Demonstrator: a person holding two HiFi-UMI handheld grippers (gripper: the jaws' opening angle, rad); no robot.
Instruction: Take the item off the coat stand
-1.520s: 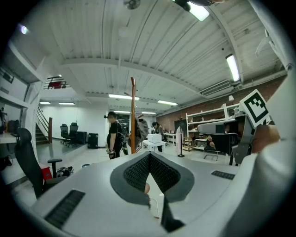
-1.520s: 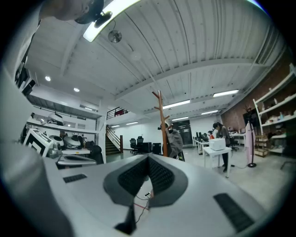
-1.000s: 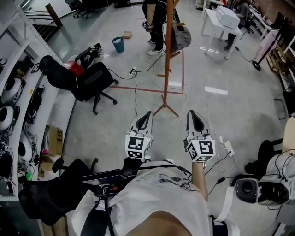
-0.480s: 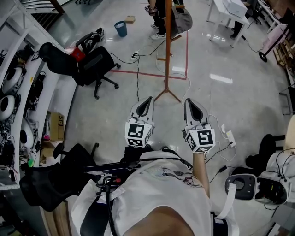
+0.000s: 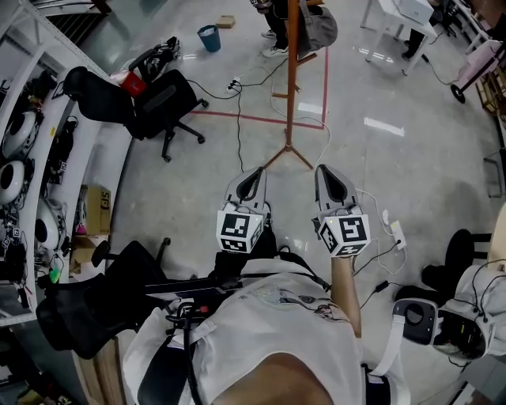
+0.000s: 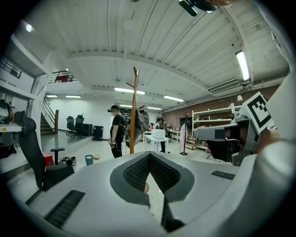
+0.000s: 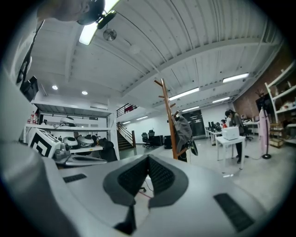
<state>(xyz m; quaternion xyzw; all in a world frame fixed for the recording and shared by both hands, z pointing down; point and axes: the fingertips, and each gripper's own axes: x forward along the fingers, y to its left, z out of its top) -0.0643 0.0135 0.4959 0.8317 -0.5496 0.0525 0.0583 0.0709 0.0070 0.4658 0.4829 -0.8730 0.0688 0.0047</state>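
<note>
A tall wooden coat stand (image 5: pixel 291 79) rises from the floor ahead of me. A grey garment (image 5: pixel 318 24) hangs on its upper pegs, partly cut off by the top edge of the head view. In the left gripper view the coat stand (image 6: pixel 134 111) and garment (image 6: pixel 141 121) are distant; the right gripper view shows the coat stand (image 7: pixel 167 118) and garment (image 7: pixel 182 129) too. My left gripper (image 5: pixel 253 176) and right gripper (image 5: pixel 326 172) are side by side, well short of the stand's feet. Both are shut with nothing between the pads.
A person (image 6: pixel 114 132) stands just beyond the stand. A black office chair (image 5: pixel 162 107) is to the left and cables (image 5: pixel 237 119) cross the floor. A white table (image 5: pixel 399 20) stands at the far right. Shelving with gear (image 5: pixel 24 158) lines the left side.
I have come closer to the coat stand; its base now lies nearer the gripper tips. Both grippers stay side by side and shut.
</note>
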